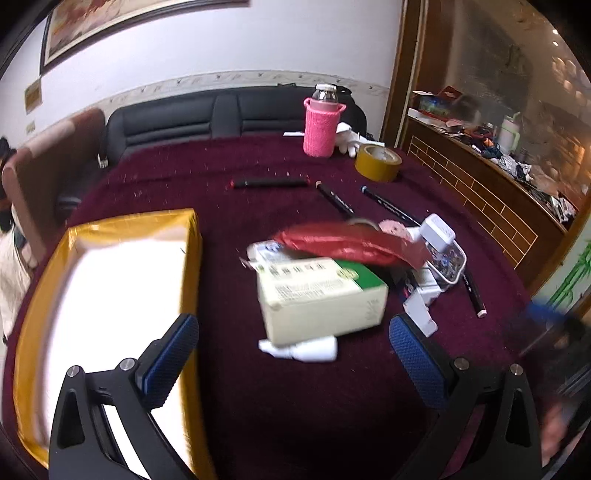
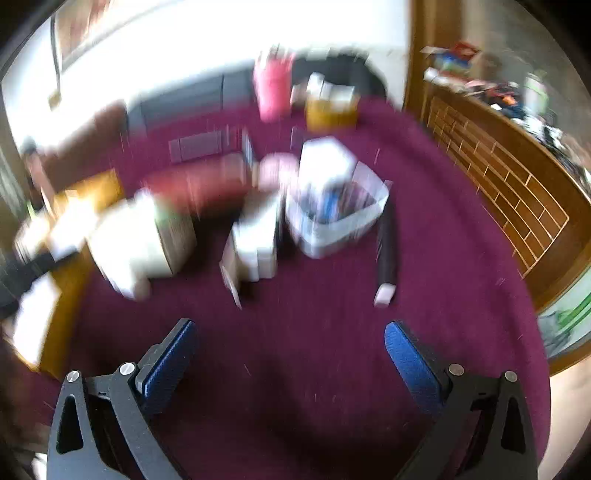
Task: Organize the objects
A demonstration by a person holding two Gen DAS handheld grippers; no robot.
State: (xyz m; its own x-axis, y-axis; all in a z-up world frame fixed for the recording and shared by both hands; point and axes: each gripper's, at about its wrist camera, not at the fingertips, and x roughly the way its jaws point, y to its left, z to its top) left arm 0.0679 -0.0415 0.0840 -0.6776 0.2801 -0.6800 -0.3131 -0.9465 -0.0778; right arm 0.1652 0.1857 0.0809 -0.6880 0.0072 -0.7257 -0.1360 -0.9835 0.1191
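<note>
Both grippers hover over the maroon desk (image 1: 258, 406) with jaws fully spread and nothing between them. Seen from the left gripper (image 1: 293, 354), a gold-sided box (image 1: 122, 295) sits at left, a green-and-white carton (image 1: 317, 299) at centre under a red pouch (image 1: 351, 243), and a clear bin (image 1: 447, 262) at right. The right gripper (image 2: 290, 354) view is blurred.

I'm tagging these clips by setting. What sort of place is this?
Probably a private dining or meeting room: a round table under a maroon cloth, a black leather sofa along the wall, and a framed painting above.
</note>
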